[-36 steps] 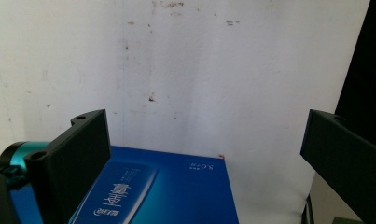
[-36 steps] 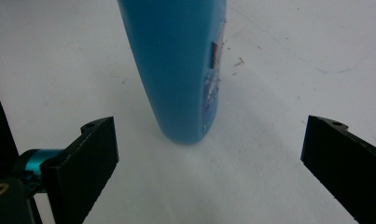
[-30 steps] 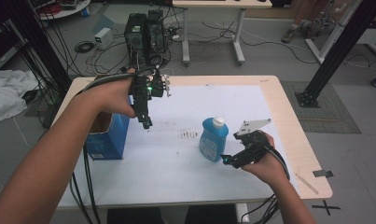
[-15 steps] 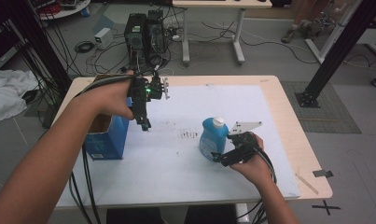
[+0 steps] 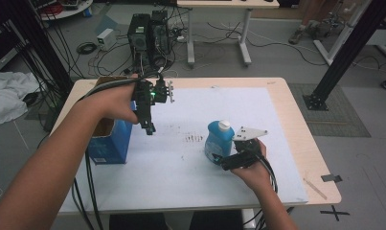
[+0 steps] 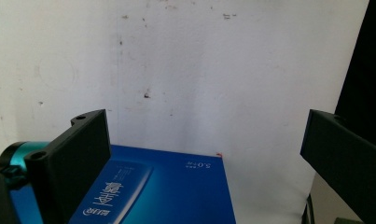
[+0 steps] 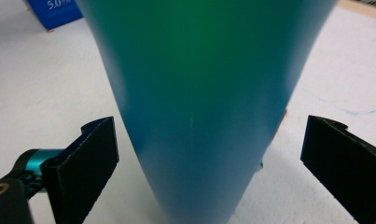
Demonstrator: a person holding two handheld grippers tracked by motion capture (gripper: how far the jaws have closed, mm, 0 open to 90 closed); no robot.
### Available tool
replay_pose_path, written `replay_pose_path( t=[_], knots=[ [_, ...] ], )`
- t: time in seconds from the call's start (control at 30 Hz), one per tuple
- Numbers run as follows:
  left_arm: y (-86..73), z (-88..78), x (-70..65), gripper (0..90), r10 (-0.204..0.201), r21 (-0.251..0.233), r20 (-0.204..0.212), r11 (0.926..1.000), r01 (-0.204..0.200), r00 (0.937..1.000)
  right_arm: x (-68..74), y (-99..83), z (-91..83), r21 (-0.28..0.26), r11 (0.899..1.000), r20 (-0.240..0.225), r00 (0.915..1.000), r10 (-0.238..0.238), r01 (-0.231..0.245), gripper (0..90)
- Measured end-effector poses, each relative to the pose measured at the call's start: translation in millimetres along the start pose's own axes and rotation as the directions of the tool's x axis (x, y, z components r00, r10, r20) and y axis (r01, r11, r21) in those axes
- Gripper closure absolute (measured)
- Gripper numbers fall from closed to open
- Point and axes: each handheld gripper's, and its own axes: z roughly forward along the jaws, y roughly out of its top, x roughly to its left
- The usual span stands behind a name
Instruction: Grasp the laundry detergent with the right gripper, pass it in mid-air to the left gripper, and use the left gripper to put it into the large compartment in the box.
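A blue bottle (image 5: 218, 141) with a white cap stands upright on the white mat (image 5: 171, 158). My right gripper (image 5: 218, 160) is open at the bottle's base, and the teal bottle body (image 7: 199, 93) stands between its spread jaws without touching them. My left gripper (image 5: 150, 129) hangs open above the mat, just right of a blue box (image 5: 107, 141). Below and between the left jaws lies the blue box (image 6: 162, 191) with white lettering, and nothing is held.
The blue box is open at the top and stands near the table's left edge (image 5: 66, 124). Cables trail from both grippers off the front. Computer towers (image 5: 150, 31) and a second table (image 5: 219, 5) stand on the floor behind.
My right gripper has moved left toward the bottle until its jaws straddle the base. The left gripper has stayed nearly still above the mat.
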Motion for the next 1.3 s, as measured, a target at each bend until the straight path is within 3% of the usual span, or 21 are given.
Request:
replay_pose_path(
  t=[0.07, 0.17, 0.5, 0.67, 1.3],
  knots=[
    [-0.2, 0.3, -0.1, 1.7, 0.000, 0.002, -0.002, 1.0000, 0.000, 1.0000, 0.3, 0.4, 0.3, -0.004, 1.000, 0.005, 1.0000, 0.000, 0.000, 3.9],
    [-0.3, 0.4, 0.0, 1.7, -0.001, 0.003, -0.002, 1.0000, 0.001, 1.0000, 1.2, 0.7, -0.1, -0.013, 1.000, 0.001, 1.0000, 0.000, 0.000, 14.1],
    [-0.5, 1.8, 1.0, 1.7, -0.004, 0.000, -0.003, 1.0000, 0.004, 1.0000, 4.2, 0.2, 3.6, -0.032, 0.999, 0.031, 0.9995, -0.005, 0.006, 14.5],
    [-0.4, 2.2, 1.5, 1.7, -0.002, 0.001, -0.002, 1.0000, 0.002, 1.0000, 5.1, 0.8, 5.2, -0.041, 0.999, 0.048, 0.9988, -0.008, 0.010, 18.9],
    [1.1, 4.0, 2.9, 1.7, -0.002, 0.007, 0.003, 1.0000, 0.002, 1.0000, 7.0, 2.9, 9.3, -0.060, 0.998, 0.055, 0.9985, -0.007, 0.010, 27.3]
  ],
)
